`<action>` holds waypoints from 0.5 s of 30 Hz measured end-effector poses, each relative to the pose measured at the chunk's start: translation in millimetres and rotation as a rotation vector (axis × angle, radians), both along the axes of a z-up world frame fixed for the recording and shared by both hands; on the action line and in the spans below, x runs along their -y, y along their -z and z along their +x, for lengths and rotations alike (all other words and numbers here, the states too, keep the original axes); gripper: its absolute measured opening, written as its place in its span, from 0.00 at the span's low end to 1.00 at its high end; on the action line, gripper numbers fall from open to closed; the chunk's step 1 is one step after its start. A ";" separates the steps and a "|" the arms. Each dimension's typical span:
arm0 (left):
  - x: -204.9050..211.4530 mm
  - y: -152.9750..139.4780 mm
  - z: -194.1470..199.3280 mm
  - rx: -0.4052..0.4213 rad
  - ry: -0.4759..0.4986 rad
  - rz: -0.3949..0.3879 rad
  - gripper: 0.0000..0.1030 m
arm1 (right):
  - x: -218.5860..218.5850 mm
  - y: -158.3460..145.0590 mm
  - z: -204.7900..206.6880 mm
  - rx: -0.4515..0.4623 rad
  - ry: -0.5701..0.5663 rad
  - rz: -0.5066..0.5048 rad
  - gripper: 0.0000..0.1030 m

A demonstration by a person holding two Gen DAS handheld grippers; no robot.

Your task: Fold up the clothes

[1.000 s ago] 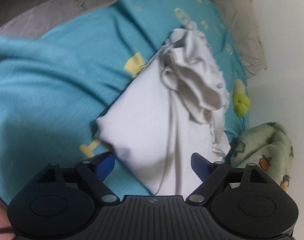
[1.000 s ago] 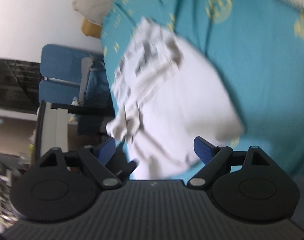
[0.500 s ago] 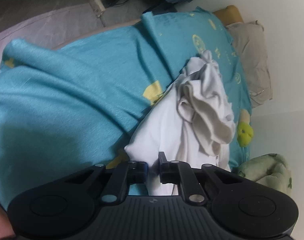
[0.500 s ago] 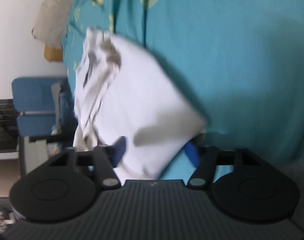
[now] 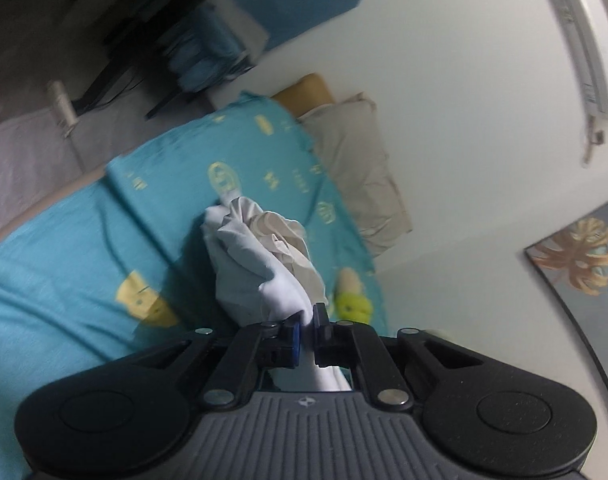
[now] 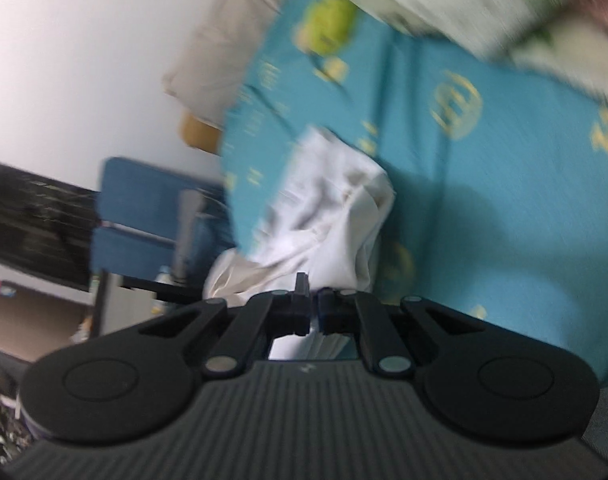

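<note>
A white garment (image 5: 260,264) hangs bunched above the teal bed sheet (image 5: 64,280). My left gripper (image 5: 308,320) is shut on one edge of the white garment, with cloth running between its fingers. My right gripper (image 6: 312,300) is shut on another edge of the same garment (image 6: 328,216), which is lifted and crumpled in front of it. The right wrist view is blurred by motion.
A beige pillow (image 5: 360,176) lies at the head of the bed by the white wall. A green-yellow soft toy (image 5: 350,300) and a patterned fleece blanket (image 6: 444,4) lie near the wall side. A blue chair (image 6: 140,216) stands beside the bed.
Both grippers closed on the white garment's edges and lifted it off the sheet. It went from lying spread to hanging bunched. Both cameras tilted upward.
</note>
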State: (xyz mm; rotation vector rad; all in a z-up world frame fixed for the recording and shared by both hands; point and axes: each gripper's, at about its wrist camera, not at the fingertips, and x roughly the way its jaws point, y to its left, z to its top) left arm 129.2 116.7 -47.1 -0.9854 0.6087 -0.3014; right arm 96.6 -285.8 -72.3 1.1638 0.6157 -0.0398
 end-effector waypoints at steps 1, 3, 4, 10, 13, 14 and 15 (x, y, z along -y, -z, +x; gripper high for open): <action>-0.1 -10.4 -5.9 0.007 0.001 -0.006 0.06 | 1.4 -11.4 -3.4 0.017 -0.002 -0.011 0.06; -0.1 -30.5 -19.9 0.019 -0.001 -0.009 0.06 | 2.9 -29.5 -11.8 0.043 -0.012 -0.026 0.06; 0.0 -39.1 -27.6 0.019 -0.006 -0.001 0.06 | 3.8 -37.0 -17.4 0.054 -0.017 -0.033 0.06; -3.8 -72.4 -95.8 -0.032 -0.023 0.058 0.06 | -0.5 -54.3 -62.6 0.067 -0.051 -0.062 0.06; -5.2 -76.6 -122.3 -0.066 -0.028 0.068 0.06 | -0.1 -50.7 -84.1 0.045 -0.064 -0.045 0.06; -5.2 -77.4 -129.2 -0.074 -0.029 0.074 0.06 | 0.7 -49.2 -90.6 0.038 -0.067 -0.039 0.06; -5.2 -78.1 -136.1 -0.081 -0.031 0.080 0.06 | 1.6 -47.8 -96.2 0.033 -0.070 -0.034 0.06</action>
